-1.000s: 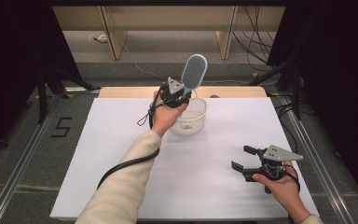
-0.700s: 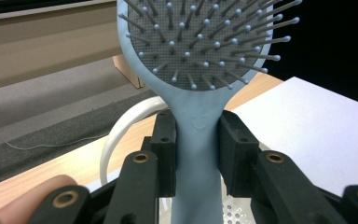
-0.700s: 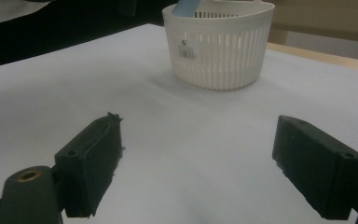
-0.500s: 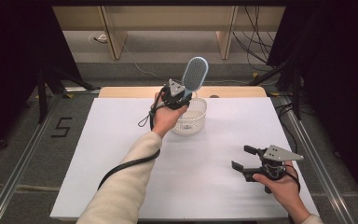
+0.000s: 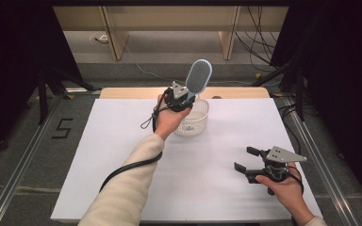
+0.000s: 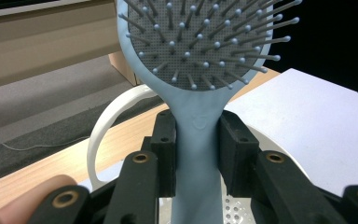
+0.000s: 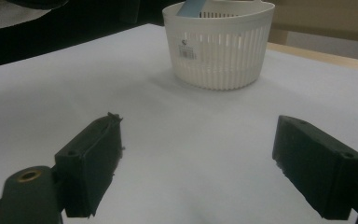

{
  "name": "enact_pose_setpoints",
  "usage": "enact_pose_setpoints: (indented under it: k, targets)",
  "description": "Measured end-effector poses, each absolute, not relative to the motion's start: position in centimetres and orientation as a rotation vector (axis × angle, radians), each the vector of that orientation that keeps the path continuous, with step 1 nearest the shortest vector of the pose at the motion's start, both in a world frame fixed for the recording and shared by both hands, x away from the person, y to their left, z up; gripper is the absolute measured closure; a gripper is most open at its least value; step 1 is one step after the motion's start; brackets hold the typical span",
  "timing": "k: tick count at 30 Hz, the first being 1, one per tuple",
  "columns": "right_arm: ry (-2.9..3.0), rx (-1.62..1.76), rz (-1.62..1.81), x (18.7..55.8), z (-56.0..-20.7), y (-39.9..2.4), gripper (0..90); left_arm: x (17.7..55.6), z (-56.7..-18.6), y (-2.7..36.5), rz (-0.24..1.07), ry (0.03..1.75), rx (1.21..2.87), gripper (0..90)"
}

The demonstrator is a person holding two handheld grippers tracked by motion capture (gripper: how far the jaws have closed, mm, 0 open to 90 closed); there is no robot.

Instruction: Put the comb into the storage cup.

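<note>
A light blue hairbrush stands upright with its handle down in a white slotted basket near the table's far edge. My left gripper is shut on the brush's handle just below the bristle head. In the left gripper view the handle is pinched between both black pads, bristles above, and the basket's rim curves behind. My right gripper rests open near the front right of the table, nothing between its jaws. In the right gripper view the basket sits ahead of my open right gripper.
The white table top spreads wide around the basket. A wooden strip runs along the far edge. Cables lie on the floor beyond, and dark curtains stand at both sides.
</note>
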State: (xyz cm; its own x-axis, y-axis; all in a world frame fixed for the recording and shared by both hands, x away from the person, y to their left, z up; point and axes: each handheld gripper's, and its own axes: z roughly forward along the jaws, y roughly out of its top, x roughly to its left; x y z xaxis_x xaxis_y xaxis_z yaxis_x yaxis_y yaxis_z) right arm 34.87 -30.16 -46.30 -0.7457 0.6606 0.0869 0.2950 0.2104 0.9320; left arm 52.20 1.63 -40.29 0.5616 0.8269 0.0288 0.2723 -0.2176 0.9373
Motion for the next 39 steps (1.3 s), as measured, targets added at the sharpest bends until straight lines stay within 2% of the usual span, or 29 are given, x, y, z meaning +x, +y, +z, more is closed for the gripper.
enact_pose_setpoints:
  k: [39]
  targets:
    - [2.164, 0.899, 1.551, 34.9, -46.4, -30.2, 16.8, 52.5, -41.8, 1.2, 0.652, 0.911, 1.839, 69.5]
